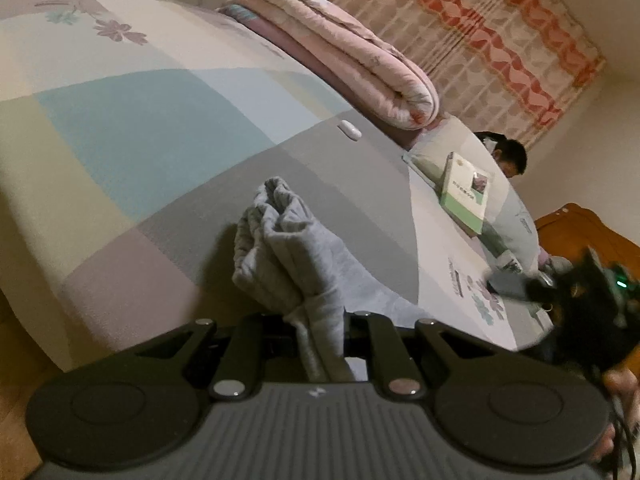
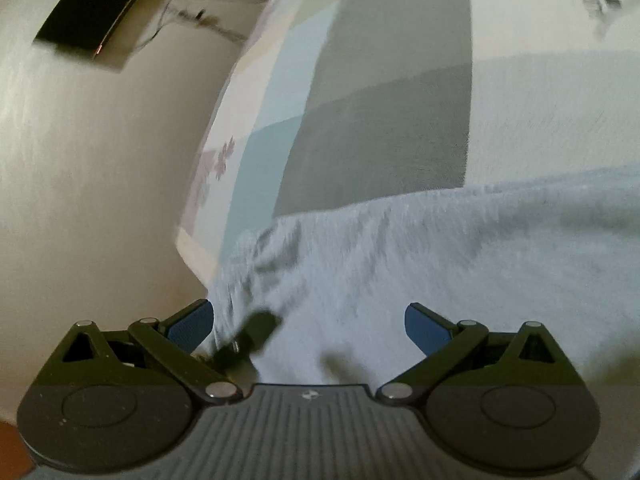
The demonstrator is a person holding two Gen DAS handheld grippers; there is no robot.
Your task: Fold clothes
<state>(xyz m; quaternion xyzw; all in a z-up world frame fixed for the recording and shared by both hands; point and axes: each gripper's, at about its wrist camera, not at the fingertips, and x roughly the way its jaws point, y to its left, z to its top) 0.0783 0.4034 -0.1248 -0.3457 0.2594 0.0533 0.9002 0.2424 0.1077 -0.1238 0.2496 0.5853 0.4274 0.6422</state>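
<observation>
A grey garment (image 1: 288, 252) lies on the patchwork bed. My left gripper (image 1: 318, 332) is shut on a bunched part of it, and folds of cloth stand up between and ahead of the fingers. In the right wrist view the same grey garment (image 2: 400, 256) spreads flat across the bed near the edge. My right gripper (image 2: 308, 324) is open just above it, its blue pads (image 2: 424, 328) wide apart with nothing between them. The right gripper also shows blurred at the right edge of the left wrist view (image 1: 580, 292).
The bed sheet (image 1: 152, 128) has pastel blocks. A folded pink quilt (image 1: 360, 64) lies at the far side, a green book (image 1: 466, 192) on a pillow, a small white object (image 1: 350, 130) nearby. A dark panel (image 2: 100, 4) hangs on the wall.
</observation>
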